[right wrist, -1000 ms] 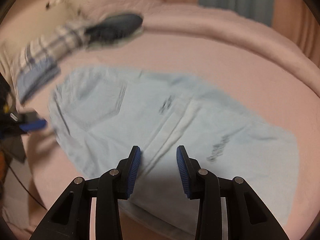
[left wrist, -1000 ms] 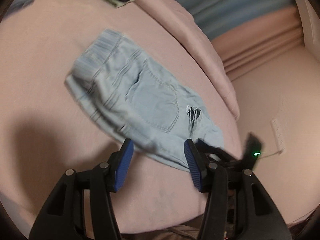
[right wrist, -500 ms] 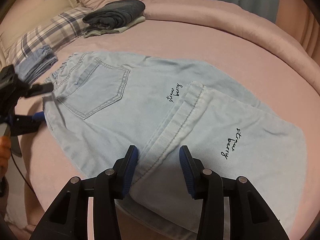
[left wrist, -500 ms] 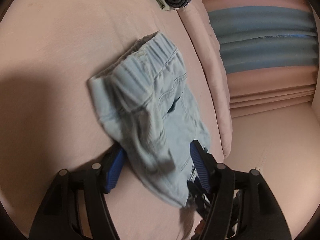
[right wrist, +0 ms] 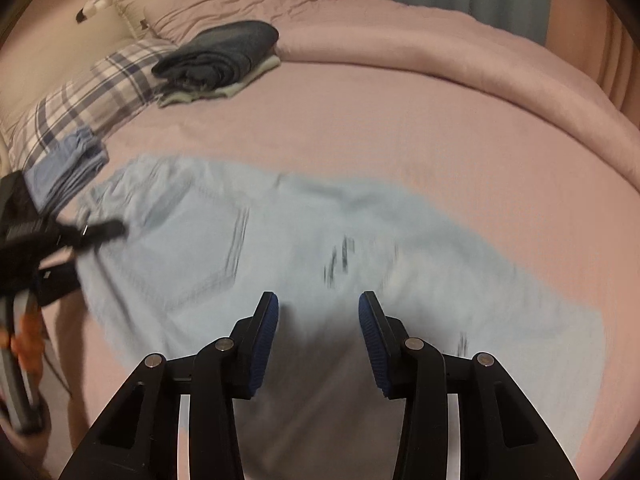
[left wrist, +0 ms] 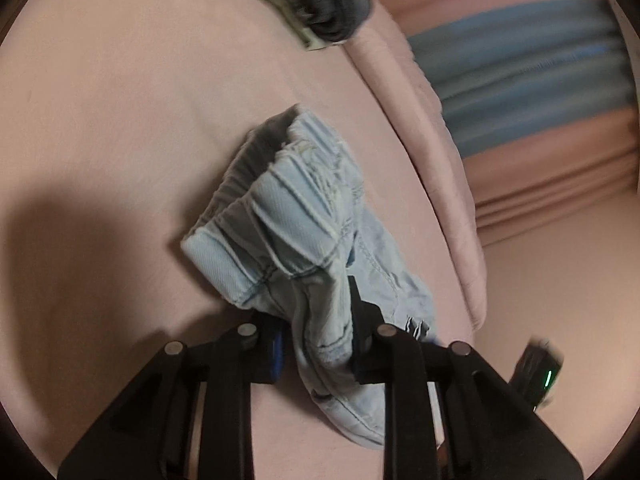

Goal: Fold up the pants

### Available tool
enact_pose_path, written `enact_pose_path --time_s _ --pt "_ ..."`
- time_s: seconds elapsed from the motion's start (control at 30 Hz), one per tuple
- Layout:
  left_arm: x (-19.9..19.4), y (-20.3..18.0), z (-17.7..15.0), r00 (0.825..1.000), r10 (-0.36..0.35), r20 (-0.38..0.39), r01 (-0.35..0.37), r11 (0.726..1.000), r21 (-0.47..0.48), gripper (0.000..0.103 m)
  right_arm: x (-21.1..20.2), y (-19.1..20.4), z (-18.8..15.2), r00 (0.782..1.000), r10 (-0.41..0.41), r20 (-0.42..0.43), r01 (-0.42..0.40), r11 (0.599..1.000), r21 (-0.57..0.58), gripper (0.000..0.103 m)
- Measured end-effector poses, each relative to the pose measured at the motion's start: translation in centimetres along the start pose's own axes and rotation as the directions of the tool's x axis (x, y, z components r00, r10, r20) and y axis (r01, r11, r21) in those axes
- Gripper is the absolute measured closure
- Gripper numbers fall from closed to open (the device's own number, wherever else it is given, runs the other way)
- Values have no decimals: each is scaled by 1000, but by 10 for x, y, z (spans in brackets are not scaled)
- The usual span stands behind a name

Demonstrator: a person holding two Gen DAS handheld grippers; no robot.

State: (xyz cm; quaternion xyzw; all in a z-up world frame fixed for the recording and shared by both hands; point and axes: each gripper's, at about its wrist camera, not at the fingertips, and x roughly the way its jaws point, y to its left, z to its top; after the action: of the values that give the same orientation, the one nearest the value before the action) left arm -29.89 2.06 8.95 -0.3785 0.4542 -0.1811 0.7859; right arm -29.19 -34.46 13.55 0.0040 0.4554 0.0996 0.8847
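The left claw has now clamped the pants' waistband and bunched it, ready to fold, while the right claw hangs open.

Left wrist view sits close over the pants waistband; right wrist view faces them lengthwise toward the pillows.

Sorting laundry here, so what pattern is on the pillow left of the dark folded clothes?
Plaid, grey-blue lines on white; the pillow shows best in the right wrist view.

pants on bed
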Motion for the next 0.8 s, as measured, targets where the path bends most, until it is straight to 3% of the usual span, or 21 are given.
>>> enact_pose_path --time_s 0.1,0.23,0.27,0.37,0.63,0.8 --pt "-6 -14 0 1000 -16 19 15 996 84 81 20 -1 22 1000 -1 -13 1 1000 13 64" --pt "-10 -26 2 999 -35 33 29 987 160 82 67 -12 39 991 -2 -137 16 994 104 68" --pt "-10 -27 1 999 -37 33 31 985 169 82 69 -11 39 991 -4 -133 19 994 109 68" --pt "-11 -26 1 999 -42 25 37 984 176 82 63 -3 38 990 -18 -138 30 996 83 68" --pt "-5 -25 4 1000 -27 14 24 984 177 82 31 17 5 982 100 -161 -90 993 71 68" --pt "-2 -28 4 1000 -4 11 2 982 189 82 27 41 -11 984 27 -175 -31 999 -21 68"
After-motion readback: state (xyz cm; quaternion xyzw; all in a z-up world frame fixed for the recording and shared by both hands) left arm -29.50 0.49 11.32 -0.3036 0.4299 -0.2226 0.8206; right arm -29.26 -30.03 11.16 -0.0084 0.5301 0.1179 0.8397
